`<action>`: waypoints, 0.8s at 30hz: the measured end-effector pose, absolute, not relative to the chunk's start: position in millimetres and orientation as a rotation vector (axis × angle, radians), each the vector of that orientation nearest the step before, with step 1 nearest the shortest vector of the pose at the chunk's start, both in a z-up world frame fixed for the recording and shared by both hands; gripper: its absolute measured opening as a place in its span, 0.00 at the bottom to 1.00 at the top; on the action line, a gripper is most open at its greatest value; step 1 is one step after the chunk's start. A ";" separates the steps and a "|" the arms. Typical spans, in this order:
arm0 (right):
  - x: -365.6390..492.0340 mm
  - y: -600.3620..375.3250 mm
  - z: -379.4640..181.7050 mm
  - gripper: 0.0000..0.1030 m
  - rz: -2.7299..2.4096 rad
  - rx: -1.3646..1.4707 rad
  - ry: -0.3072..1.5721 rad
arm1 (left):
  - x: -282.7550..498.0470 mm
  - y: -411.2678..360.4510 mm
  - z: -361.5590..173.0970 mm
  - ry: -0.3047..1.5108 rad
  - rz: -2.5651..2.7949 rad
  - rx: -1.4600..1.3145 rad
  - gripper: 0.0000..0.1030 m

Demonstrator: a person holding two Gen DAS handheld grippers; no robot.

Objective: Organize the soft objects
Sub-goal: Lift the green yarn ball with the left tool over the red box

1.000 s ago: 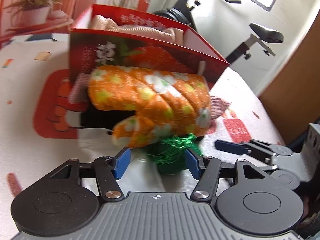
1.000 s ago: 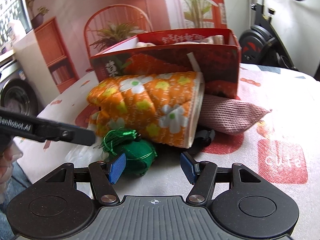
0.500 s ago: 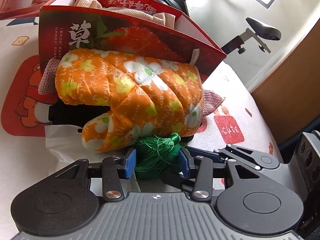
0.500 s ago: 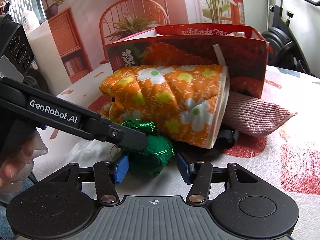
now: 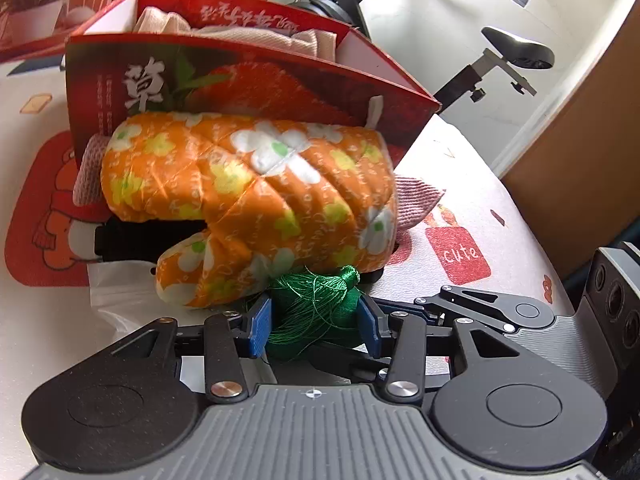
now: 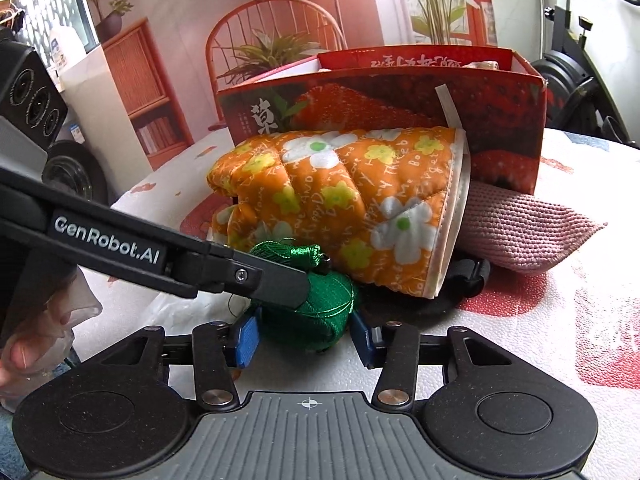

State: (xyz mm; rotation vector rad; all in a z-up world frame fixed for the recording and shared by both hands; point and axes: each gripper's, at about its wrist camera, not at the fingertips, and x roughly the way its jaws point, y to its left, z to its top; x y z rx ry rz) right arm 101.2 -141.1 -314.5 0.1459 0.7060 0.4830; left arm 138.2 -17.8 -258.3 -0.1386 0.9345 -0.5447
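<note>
A green tassel ball [image 5: 312,304] [image 6: 320,300] lies on the patterned tablecloth in front of an orange flowered oven mitt [image 5: 260,200] [image 6: 340,192]. My left gripper [image 5: 314,322] is shut on the ball, blue pads pressed into its sides. My right gripper [image 6: 304,336] comes at the same ball from the other side; its jaws are closing and both pads touch the ball. The left gripper's finger [image 6: 240,276] crosses over the ball's top. Behind the mitt stands a red strawberry box [image 5: 240,80] [image 6: 400,92] with beige cloth inside.
A pink knitted pad [image 6: 520,232] pokes out under the mitt, against the box. A black strap [image 5: 120,240] and a white plastic bag [image 5: 116,292] lie to the left. An exercise bike [image 5: 516,52] stands beyond the table's far edge. A person's hand [image 6: 24,352] shows at the left.
The left gripper moved forward and closed around the green ball. The right gripper's jaws narrowed onto the ball as the left gripper's finger slid in over it.
</note>
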 end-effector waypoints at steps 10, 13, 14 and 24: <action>88.3 -141.3 -294.1 0.43 0.474 0.115 0.644 | 126.5 -12.1 -238.7 0.878 -0.548 -0.172 0.46; 85.3 -139.8 -287.1 0.43 0.471 0.103 0.622 | 122.5 -10.3 -231.6 0.856 -0.550 -0.174 0.46; 83.9 -139.6 -285.0 0.43 0.470 0.101 0.616 | 120.9 -9.7 -229.2 0.850 -0.550 -0.174 0.46; 70.9 -136.2 -261.1 0.43 0.462 0.060 0.551 | 103.7 -1.4 -204.4 0.783 -0.562 -0.180 0.46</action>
